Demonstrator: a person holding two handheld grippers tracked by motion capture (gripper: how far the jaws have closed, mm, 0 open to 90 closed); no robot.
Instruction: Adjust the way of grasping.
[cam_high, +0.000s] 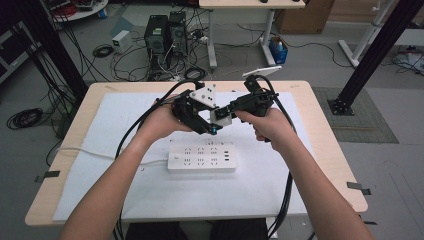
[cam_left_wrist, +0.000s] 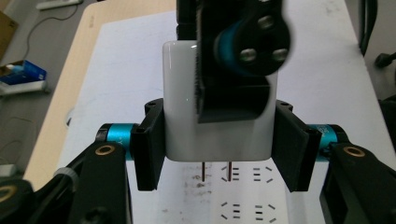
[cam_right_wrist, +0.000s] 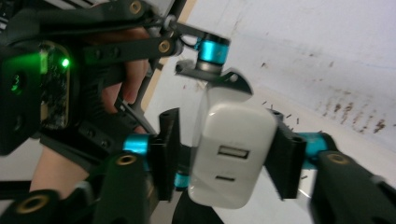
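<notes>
Both grippers meet above the table (cam_high: 310, 150), w/ a white charger (cam_left_wrist: 182, 116) held in the air between them, above the power strip (cam_high: 201, 157) that lies flat on the white sheet (cam_high: 260, 180). Left gripper (cam_left_wrist: 217, 151) is clenched on the charger: in the left gripper view its two black pads (cam_left_wrist: 148, 147) press the charger's left & right sides, and two metal prongs (cam_left_wrist: 204, 171) stick out of the charger's lower edge, pointing toward the strip's sockets seen below.

Right gripper (cam_right_wrist: 227, 156) comes in from the other end. In the right gripper view its pads sit on both flanks of the charger, the face w/ two ports (cam_right_wrist: 232, 152) turned to the camera; pads look to be touching or v close, pic is blurred so can't tell for sure if they press. In the left gripper view one right jaw lies across the charger's front face.

High view: left hand (cam_high: 162, 121) and right hand (cam_high: 270, 125) hold the tools tip to tip near mid-table, behind the strip, cables (cam_high: 285, 195) trailing back toward the person. Strip's white cord (cam_high: 90, 152) runs off to the left table edge
</notes>
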